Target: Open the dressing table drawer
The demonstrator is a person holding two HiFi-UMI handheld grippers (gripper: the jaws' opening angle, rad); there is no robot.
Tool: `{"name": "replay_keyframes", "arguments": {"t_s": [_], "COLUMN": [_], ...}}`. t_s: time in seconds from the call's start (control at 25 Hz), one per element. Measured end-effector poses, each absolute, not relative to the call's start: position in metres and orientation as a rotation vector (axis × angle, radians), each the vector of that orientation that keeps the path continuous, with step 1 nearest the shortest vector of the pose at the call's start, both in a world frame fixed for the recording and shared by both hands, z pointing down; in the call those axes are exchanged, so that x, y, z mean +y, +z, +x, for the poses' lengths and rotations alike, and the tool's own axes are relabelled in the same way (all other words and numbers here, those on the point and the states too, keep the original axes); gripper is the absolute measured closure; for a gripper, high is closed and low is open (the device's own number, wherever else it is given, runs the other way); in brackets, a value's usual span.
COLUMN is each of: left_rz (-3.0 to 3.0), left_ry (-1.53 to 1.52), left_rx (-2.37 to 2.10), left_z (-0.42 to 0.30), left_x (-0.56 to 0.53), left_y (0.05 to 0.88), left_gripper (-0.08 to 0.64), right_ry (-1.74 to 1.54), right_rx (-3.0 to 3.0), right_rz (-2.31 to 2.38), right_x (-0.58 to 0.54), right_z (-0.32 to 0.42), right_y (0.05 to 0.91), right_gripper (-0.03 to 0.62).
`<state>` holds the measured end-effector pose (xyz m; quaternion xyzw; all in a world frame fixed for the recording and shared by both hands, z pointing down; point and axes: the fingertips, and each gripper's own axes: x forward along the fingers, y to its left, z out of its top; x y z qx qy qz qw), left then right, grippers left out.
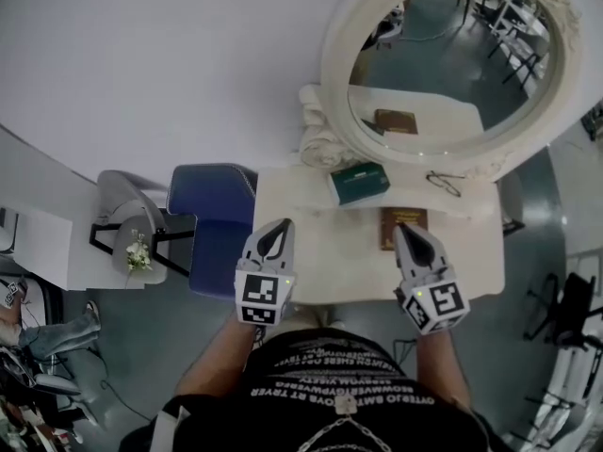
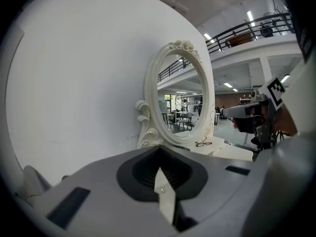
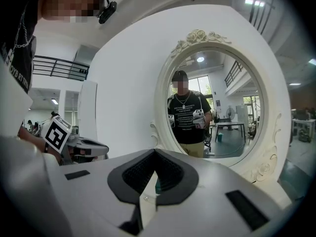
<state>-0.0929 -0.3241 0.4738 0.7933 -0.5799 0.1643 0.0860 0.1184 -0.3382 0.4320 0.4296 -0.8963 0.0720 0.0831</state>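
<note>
Below the oval mirror [image 1: 452, 73], the white bench [image 1: 339, 262] runs left to right, its front edge facing the person, its drawer hidden from above; the left claw [image 1: 278, 229] and right claw [image 1: 408, 231] hover below the mirror, both closed and empty.

We're standing in an open workspace hall: a black-railed mezzanine balcony [image 2: 247, 31] is running overhead, and desks and chairs [image 2: 182, 118] are showing in the white oval dressing-table mirror [image 2: 180, 90].

A blue chair [image 1: 213, 205] stands on grey floor [image 1: 155, 347] by a white wall [image 1: 141, 55].
</note>
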Motion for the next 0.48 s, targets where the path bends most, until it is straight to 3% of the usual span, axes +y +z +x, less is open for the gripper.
{"name": "replay_keyframes", "arguments": {"t_s": [0.48], "left_rz": [2.312], "left_ry": [0.557], "left_rx": [-1.626], "left_z": [-0.085], "left_x": [-0.349], "left_y": [0.531], "left_gripper": [0.558], "right_ry": [0.245], "right_rx": [-2.656], "right_rz": [1.255], "right_x": [-0.364], "right_z": [0.112], "right_y": [0.442], "right_gripper": [0.591]}}
